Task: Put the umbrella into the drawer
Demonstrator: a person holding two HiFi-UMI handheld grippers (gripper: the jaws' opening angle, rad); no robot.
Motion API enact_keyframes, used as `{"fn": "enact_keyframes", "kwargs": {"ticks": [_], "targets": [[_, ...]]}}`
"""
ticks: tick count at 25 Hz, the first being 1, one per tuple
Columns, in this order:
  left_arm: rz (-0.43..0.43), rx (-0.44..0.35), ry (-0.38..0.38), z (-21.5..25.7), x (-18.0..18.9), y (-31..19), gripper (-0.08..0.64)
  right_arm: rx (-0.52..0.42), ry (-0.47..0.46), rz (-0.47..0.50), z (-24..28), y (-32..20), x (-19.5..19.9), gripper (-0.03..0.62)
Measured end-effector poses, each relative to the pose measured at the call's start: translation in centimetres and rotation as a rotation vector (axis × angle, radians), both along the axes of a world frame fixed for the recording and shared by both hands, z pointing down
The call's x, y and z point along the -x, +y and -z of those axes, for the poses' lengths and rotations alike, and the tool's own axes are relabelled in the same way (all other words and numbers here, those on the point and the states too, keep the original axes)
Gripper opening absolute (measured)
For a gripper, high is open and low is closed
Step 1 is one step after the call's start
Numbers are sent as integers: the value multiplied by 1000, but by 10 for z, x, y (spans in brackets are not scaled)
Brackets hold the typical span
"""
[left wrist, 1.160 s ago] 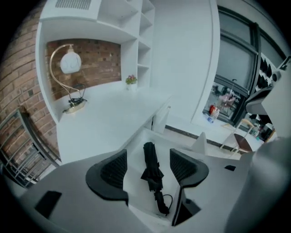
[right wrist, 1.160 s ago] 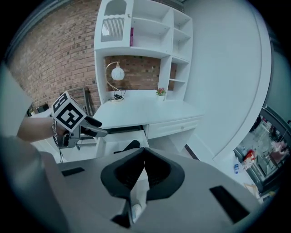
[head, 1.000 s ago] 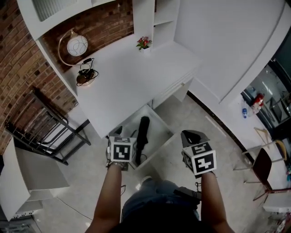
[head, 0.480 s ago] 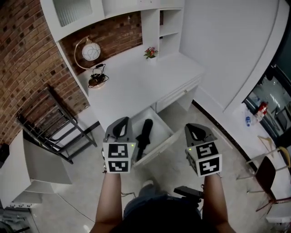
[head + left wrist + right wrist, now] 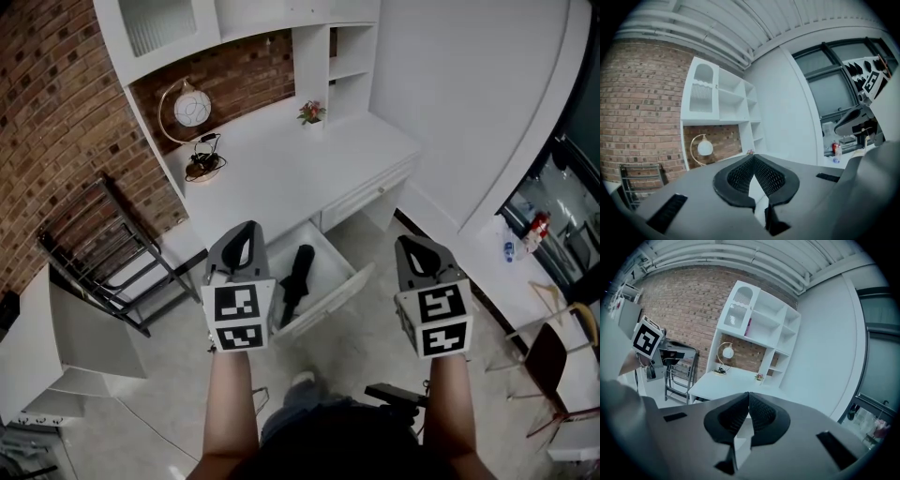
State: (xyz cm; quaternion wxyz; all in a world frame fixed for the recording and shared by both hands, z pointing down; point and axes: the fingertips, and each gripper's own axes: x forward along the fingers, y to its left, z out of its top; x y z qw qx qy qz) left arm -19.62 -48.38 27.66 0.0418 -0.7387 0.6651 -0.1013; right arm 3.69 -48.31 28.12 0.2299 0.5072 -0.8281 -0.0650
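Inside the open drawer [image 5: 330, 272], a black umbrella [image 5: 296, 274].

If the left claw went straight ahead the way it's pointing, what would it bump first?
The left claw would probably reach the little flower pot on the desk, or the shelves behind it; depth is hard to judge.
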Motion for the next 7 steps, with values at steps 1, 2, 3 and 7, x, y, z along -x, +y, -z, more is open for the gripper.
{"fn": "enact_keyframes", "kwargs": {"ticks": [1,2,3,7], "targets": [[2,-6,19,1,1,0,2,-15,-7,-6,3,1,-2,0],[6,-12,37,1,3,0,2,-31,-11,-8,6,1,-3,0],[11,-17,48,2,6,1,2,-48,-14,-6,9,2,-4,0],[24,-42,41,8,14,1,2,-95,-19,3,17,3,-2,2]]}}
